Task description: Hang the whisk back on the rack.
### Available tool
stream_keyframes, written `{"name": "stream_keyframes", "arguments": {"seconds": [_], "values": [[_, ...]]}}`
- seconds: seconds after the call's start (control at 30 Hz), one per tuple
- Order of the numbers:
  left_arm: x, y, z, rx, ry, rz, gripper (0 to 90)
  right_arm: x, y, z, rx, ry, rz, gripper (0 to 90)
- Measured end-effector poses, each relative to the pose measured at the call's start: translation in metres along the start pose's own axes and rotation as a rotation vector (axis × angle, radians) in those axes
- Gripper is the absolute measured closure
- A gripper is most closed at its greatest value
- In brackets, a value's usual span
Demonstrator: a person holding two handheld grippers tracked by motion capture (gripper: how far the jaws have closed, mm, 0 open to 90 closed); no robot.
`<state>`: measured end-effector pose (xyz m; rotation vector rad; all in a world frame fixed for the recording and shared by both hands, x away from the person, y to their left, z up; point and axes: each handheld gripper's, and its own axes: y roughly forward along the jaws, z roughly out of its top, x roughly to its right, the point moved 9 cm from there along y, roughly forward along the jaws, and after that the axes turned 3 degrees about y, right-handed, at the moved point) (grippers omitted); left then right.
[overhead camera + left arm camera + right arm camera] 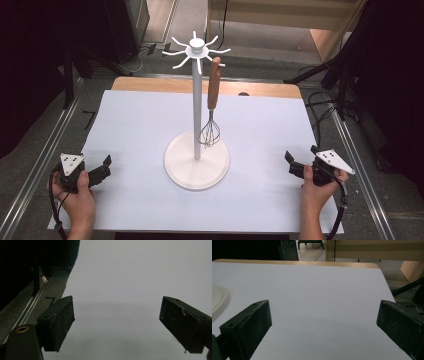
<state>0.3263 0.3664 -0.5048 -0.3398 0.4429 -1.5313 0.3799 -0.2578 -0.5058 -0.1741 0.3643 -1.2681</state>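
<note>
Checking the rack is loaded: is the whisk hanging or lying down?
Hanging: the whisk dangles from a hook of the white stand, wires down above its base.

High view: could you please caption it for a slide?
Whisk hangs from the white stand; left gripper and right gripper rest open at the table's sides.

The white stand [197, 159] rises mid-tabletop [135, 125], a whisk [212, 107] hanging just right of its pole above the base. Left and right of the stand, bare white surface lies open. Both grippers sit well apart from it.
</note>
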Motion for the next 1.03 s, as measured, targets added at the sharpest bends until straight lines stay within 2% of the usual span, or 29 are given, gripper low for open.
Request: {"name": "stream_keyframes", "arguments": {"seconds": [0.13, 0.4, 0.53, 0.67, 0.73, 0.87, 0.97, 1.03], "values": [[0.000, 0.000, 0.000, 0.000, -0.002, -0.002, 13.3, 0.010, -0.009, -0.003, 0.004, 0.018, -0.008, 0.3], [0.000, 0.000, 0.000, 0.001, 0.001, 0.001, 13.3, 0.022, -0.026, -0.010, -0.016, 0.003, -0.032, 0.3], [0.000, 0.000, 0.000, 0.005, -0.002, 0.000, 13.3, 0.028, -0.035, -0.014, -0.031, 0.014, -0.035, 0.2], [0.000, 0.000, 0.000, 0.002, -0.002, 0.001, 13.3, 0.035, -0.045, -0.020, -0.061, -0.014, -0.048, 0.2], [0.000, 0.000, 0.000, 0.000, -0.003, 0.001, 13.3, 0.038, -0.051, -0.022, -0.043, 0.021, -0.037, 0.2], [-0.001, 0.000, 0.000, -0.002, -0.003, 0.004, 13.3, 0.041, -0.057, -0.020, 0.028, 0.109, -0.007, 0.3], [0.000, 0.000, 0.000, -0.005, 0.001, 0.008, 13.3, 0.045, -0.058, -0.020, 0.047, 0.156, 0.002, 0.2], [0.000, 0.001, 0.000, -0.005, 0.002, 0.009, 13.3, 0.046, -0.058, -0.020, 0.051, 0.168, 0.002, 0.2]]}}
